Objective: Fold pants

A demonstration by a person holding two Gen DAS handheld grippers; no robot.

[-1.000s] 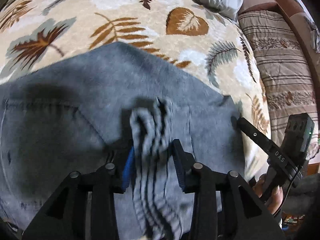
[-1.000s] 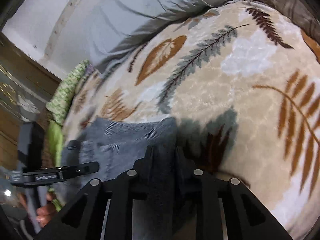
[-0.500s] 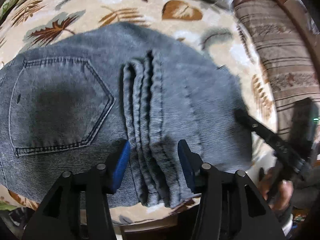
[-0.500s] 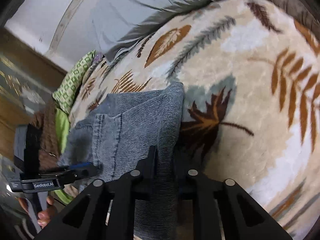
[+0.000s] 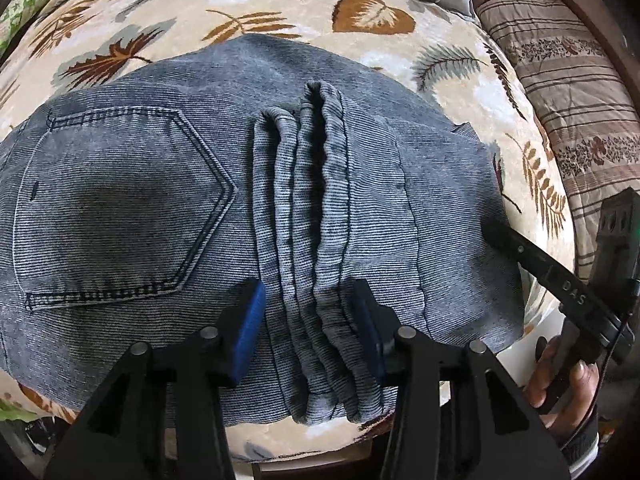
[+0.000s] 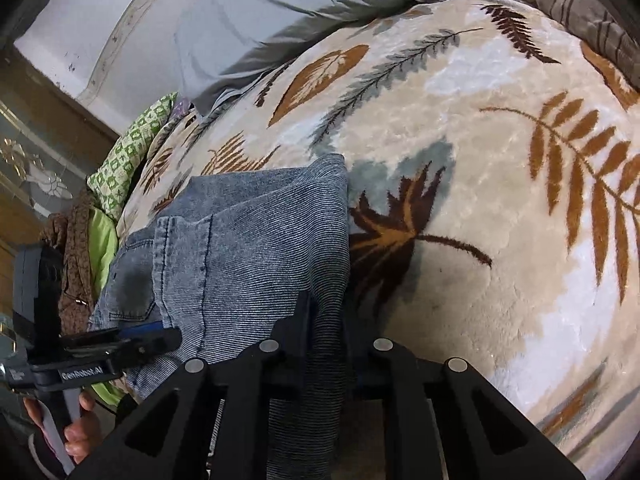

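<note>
While the grey-blue pants (image 5: 168, 216) lie folded on the leaf-patterned blanket (image 5: 368, 56) at the near edge of the bed, my left gripper (image 5: 308, 316) hangs over them with its blue-padded fingers (image 5: 250, 316) spread to either side of the stacked leg hems (image 5: 316, 216), the pads not pressing on the cloth. Those hems run as a bundle of ridges from the middle of the pants toward the near edge of the bed, with the back pocket (image 5: 120, 208) lying flat to the left of them. My right gripper (image 6: 326, 316) is pressed nearly together, pinching the folded right-hand edge of the pants, a strip of denim running down between its fingers. From the left wrist view, my right hand (image 5: 568, 384) grips its handle beyond the bed's near right corner. A grey pillow (image 6: 256, 12) rests at the far edge of the bed, and a striped cushion (image 5: 568, 92) sits along its right side.
</note>
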